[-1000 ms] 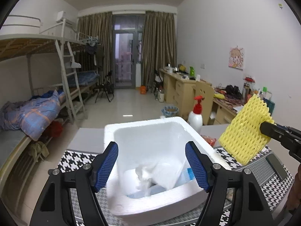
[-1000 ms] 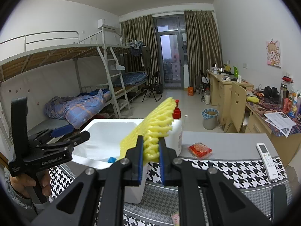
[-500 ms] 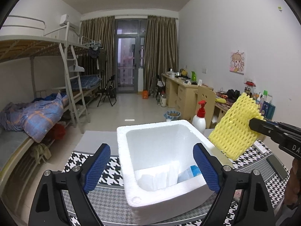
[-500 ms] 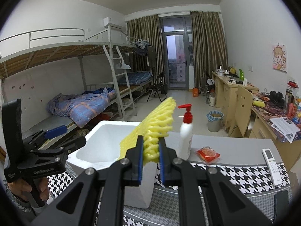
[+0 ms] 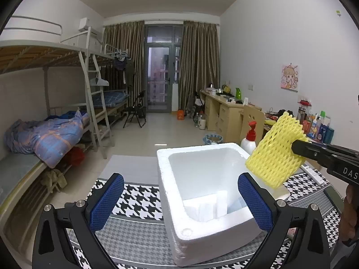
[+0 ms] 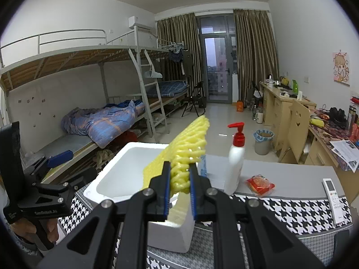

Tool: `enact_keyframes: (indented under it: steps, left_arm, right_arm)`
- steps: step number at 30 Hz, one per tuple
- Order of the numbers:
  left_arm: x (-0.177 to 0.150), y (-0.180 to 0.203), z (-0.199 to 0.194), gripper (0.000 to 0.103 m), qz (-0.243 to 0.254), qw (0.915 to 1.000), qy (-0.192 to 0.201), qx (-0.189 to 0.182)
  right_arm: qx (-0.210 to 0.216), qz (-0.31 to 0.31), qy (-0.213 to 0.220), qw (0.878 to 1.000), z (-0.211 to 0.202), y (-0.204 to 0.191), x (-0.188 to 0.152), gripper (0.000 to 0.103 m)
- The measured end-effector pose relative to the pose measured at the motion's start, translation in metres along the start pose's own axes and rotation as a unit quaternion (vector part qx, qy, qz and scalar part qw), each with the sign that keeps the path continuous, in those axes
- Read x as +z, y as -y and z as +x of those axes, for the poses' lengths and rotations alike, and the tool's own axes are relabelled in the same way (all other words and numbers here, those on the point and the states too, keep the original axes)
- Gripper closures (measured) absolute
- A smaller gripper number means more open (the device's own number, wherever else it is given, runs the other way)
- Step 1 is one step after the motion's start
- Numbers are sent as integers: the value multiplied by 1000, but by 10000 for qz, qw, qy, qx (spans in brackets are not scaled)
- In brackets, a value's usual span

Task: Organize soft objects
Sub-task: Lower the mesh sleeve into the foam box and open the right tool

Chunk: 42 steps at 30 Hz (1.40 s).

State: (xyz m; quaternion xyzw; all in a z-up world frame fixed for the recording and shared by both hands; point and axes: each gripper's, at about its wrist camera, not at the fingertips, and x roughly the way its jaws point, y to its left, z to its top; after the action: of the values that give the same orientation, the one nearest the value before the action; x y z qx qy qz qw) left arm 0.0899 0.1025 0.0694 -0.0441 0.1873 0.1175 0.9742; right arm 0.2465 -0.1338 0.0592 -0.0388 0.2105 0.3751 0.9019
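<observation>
A yellow foam net [image 6: 190,139] is clamped edge-on in my right gripper [image 6: 179,168], which is shut on it. In the left wrist view the yellow foam net [image 5: 273,154] hangs over the right rim of the white foam box [image 5: 162,174], with the right gripper [image 5: 296,145] behind it. White soft pieces [image 5: 206,206] lie inside the box. My left gripper [image 5: 180,177] sits at the box's near side; its jaws are opening and hold nothing. From the right wrist, the left gripper [image 6: 74,168] is left of the foam box [image 6: 145,144].
A white pump bottle [image 6: 235,163] with a red top stands just right of the box. A red packet [image 6: 260,185] and a white remote [image 6: 334,197] lie further right on the houndstooth cloth [image 6: 291,210]. Bunk beds stand left, desks right.
The left gripper's jaws have spread wider and it has drawn back from the box's inside, leaving the white pieces there. The yellow net has shifted left over the box's right rim.
</observation>
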Motion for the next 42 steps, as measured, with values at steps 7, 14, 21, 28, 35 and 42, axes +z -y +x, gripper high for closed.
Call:
enact_keyframes:
  steps: [7, 14, 21, 28, 35, 42]
  left_arm:
    - [-4, -5, -4, 1, -24, 9999, 19, 108]
    - [-7, -12, -7, 1, -83, 9999, 35, 136]
    - [-9, -16, -8, 1, -141, 9998, 21, 125]
    - [-9, -21, -6, 1, -193, 9997, 5, 160]
    - [-9, -20, -7, 1, -212, 9996, -8, 185]
    - [-11, -19, -7, 1, -191, 9997, -10, 157]
  right_arm:
    - [102, -19, -54, 9999, 8, -7, 0, 86]
    - [177, -123, -160, 9996, 19, -22, 1, 85]
    - [152, -233, -223, 9994, 23, -29, 2, 65]
    - [136, -308, -189, 9993, 25, -33, 2, 42]
    - [142, -284, -190, 9993, 23, -33, 0, 42]
    - [28, -241, -64, 9997, 9, -29, -1, 41]
